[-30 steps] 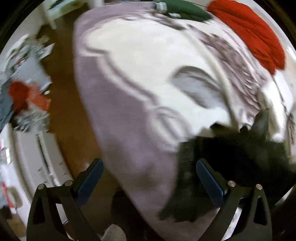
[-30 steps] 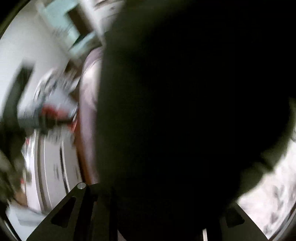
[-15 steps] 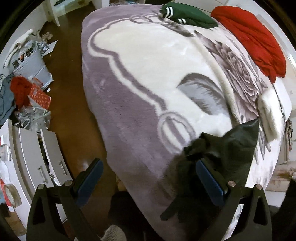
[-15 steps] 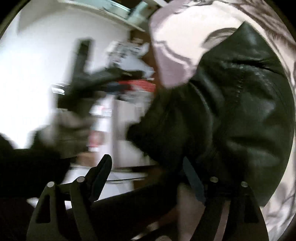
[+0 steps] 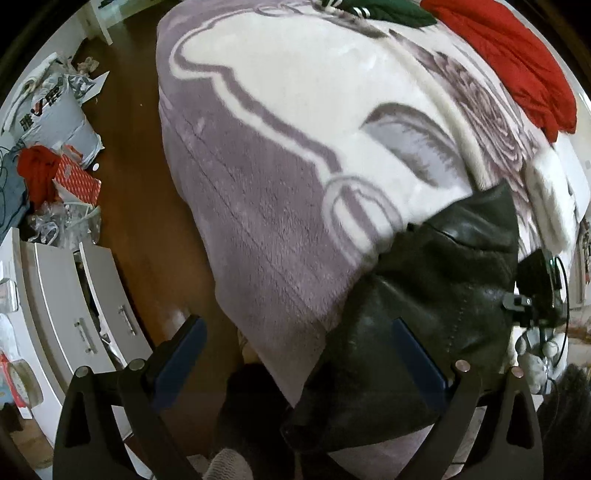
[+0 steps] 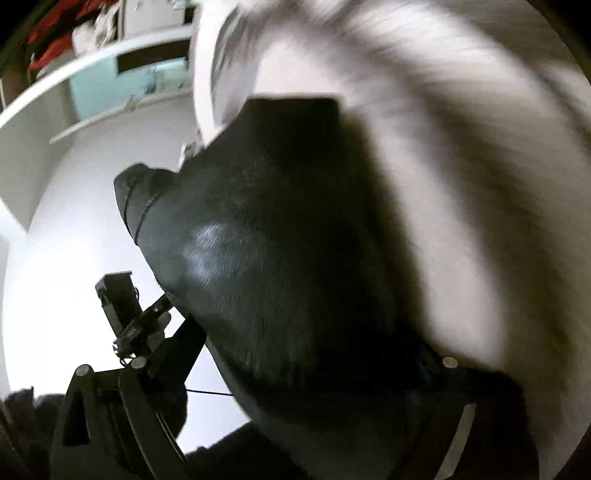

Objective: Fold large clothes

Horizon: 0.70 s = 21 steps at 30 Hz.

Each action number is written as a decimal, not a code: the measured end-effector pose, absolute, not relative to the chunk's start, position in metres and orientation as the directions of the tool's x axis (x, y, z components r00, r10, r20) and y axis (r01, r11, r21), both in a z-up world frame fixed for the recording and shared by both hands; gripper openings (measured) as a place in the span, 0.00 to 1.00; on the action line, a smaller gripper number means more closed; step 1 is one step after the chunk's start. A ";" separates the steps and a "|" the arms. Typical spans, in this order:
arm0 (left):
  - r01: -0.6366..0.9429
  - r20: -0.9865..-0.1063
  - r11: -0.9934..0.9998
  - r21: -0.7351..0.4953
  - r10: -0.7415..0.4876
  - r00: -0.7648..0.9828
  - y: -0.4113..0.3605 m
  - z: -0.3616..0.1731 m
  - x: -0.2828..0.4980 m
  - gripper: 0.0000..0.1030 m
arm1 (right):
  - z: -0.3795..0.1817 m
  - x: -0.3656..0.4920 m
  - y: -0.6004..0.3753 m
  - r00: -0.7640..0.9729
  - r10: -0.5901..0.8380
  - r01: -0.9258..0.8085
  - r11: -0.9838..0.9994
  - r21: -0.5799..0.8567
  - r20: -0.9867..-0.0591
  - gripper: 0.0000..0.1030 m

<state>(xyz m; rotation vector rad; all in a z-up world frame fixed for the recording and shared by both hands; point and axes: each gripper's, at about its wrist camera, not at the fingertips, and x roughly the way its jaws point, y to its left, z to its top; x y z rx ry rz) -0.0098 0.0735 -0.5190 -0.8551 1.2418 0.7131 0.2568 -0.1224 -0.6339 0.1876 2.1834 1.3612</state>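
A black leather jacket point(image 5: 436, 295) lies crumpled on the near right corner of the bed's lavender-and-white blanket point(image 5: 258, 184), partly hanging over the edge. My left gripper point(image 5: 299, 354) points down over that corner, open, its right blue pad point(image 5: 417, 358) in front of the jacket's hem and nothing pinched. In the right wrist view the jacket point(image 6: 277, 240) fills the middle and bulges between the wide fingers of my right gripper point(image 6: 308, 343). Its jaws are opening and no longer clamp the leather. The blurred blanket point(image 6: 461, 147) lies behind.
A green garment point(image 5: 384, 11) and a red garment point(image 5: 517, 62) lie at the bed's far end. White drawers point(image 5: 74, 314) and floor clutter with a red box point(image 5: 77, 181) line the left, with a strip of wooden floor point(image 5: 140, 184) between them and the bed.
The right gripper has swung downward and let go of the jacket, its jaws going from closed to wide. The jacket has settled on the bed corner. The left gripper sank slightly.
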 end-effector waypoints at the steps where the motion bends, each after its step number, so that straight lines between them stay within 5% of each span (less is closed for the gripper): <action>1: -0.844 -0.982 0.513 -0.160 0.006 0.190 0.073 -0.519 -0.009 1.00 | -0.634 0.252 -0.115 -0.832 0.393 -0.183 0.471 0.863 -0.391 0.94; 6: -0.835 -0.980 0.529 -0.150 0.032 0.196 0.073 -0.511 0.001 1.00 | -0.600 0.250 -0.123 -0.702 0.516 -0.178 0.541 0.822 -0.492 0.62; 9: -0.819 -0.977 0.557 -0.138 0.059 0.205 0.072 -0.501 0.012 1.00 | -0.567 0.250 -0.156 -0.586 0.642 -0.112 0.540 0.834 -0.495 0.56; 16: -0.768 -0.960 0.607 -0.206 0.027 0.278 0.050 -0.490 0.051 1.00 | -0.536 0.297 -0.277 -0.148 0.866 0.078 0.492 0.867 -0.478 0.56; 21: -0.758 -0.925 0.538 -0.369 -0.135 0.355 0.018 -0.526 0.093 1.00 | -0.586 0.312 -0.342 -0.158 0.733 0.211 0.679 0.703 -0.661 0.78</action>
